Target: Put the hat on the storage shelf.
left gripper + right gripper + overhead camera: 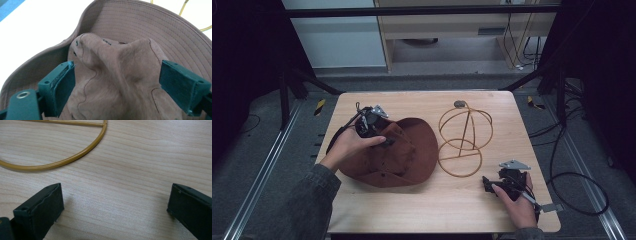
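A brown suede hat (399, 152) lies crown up on the left half of the wooden counter (452, 210). The left gripper (117, 82) straddles the crumpled crown, its jaws apart on either side. A gold wire stand (464, 140) sits just right of the hat. The right gripper (115, 210) rests near the counter's right front corner, jaws wide apart over bare wood.

Hat (125, 75) brim cut off by the left gripper view's edges, wire stand (62, 161) mostly outside the right gripper view, left gripper (384, 141) tips hidden against the hat's crown
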